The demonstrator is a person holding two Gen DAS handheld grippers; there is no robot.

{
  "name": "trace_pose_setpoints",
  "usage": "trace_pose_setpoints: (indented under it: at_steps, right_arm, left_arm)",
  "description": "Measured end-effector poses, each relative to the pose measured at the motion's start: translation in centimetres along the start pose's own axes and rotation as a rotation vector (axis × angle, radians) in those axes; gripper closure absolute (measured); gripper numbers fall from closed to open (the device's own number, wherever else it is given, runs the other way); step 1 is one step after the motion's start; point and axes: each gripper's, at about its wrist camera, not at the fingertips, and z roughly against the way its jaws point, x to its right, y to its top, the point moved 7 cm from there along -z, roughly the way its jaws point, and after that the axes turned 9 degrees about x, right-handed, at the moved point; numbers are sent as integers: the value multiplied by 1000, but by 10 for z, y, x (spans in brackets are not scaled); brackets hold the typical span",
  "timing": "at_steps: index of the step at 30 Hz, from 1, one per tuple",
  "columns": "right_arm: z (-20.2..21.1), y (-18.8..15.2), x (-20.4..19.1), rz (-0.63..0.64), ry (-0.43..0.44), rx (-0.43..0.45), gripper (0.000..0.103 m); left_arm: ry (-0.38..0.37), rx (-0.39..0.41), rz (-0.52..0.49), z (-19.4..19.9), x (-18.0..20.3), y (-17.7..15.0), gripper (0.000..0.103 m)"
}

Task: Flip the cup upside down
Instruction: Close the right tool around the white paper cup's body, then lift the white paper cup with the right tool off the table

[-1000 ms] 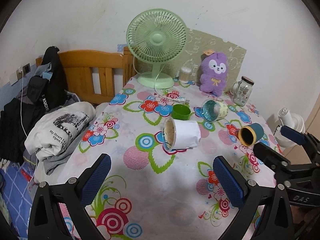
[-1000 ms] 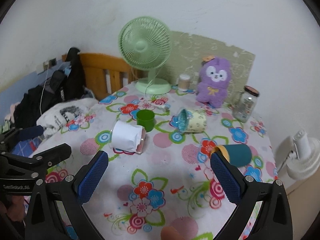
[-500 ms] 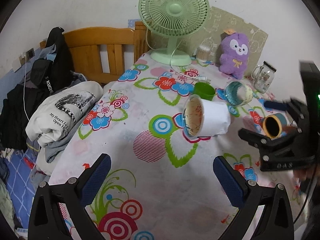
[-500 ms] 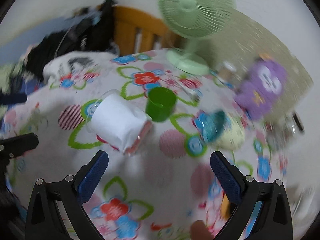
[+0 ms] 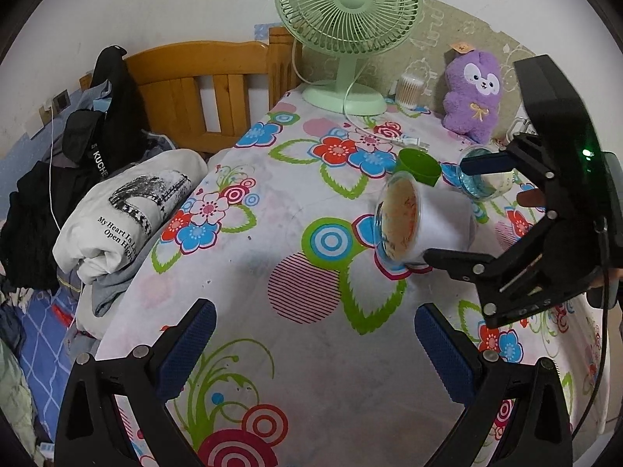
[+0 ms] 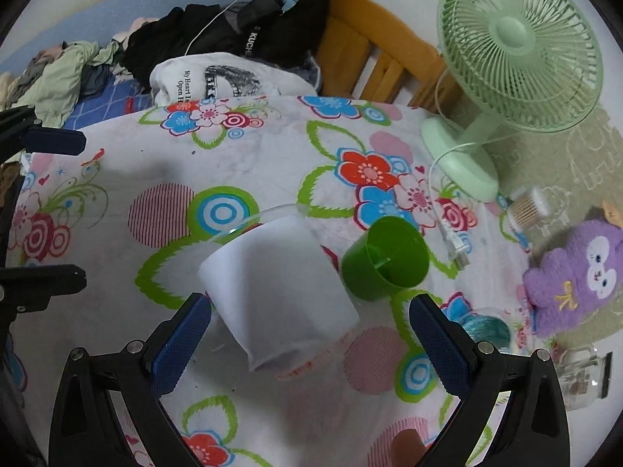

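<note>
A white cup point(image 5: 424, 225) lies on its side on the flowered tablecloth point(image 5: 272, 257), its mouth facing left in the left wrist view. In the right wrist view the cup point(image 6: 280, 295) lies just ahead of my right gripper point(image 6: 309, 344), partly between its open blue pads; the base is nearest me. My right gripper also shows in the left wrist view point(image 5: 455, 214), its fingers on either side of the cup, apart from it. My left gripper point(image 5: 313, 344) is open and empty over the near part of the table.
A small green cup point(image 6: 383, 262) stands right behind the white one. A clear blue-tinted cup point(image 5: 483, 177) lies on its side further right. A green fan point(image 5: 346, 31), a purple plush toy point(image 5: 473, 93), a glass jar point(image 6: 580, 377) and folded clothes point(image 5: 124, 210) surround the table.
My right gripper has moved down and in close to the white cup, which now lies partly between its open fingers. My left gripper has shifted slightly left and stays open.
</note>
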Motion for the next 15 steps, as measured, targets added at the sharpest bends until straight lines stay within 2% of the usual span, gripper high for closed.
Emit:
trace_pose_setpoints:
  at_steps: [3, 5, 6, 12, 15]
  right_arm:
    - [-3, -4, -3, -27, 38, -11, 3]
    - [-3, -6, -2, -62, 50, -13, 19]
    - [-3, -7, -1, -87, 56, -15, 23]
    - [2, -10, 4, -194, 61, -13, 29]
    - [13, -7, 4, -240, 63, 16, 30]
  left_arm:
    - [1, -1, 1, 0, 0, 0, 0]
    - [0, 1, 6, 1, -1, 0, 0]
    - [-3, 2, 9, 1, -2, 0, 0]
    - [-14, 9, 10, 8, 0, -1, 0]
    - [-17, 16, 11, 13, 0, -1, 0]
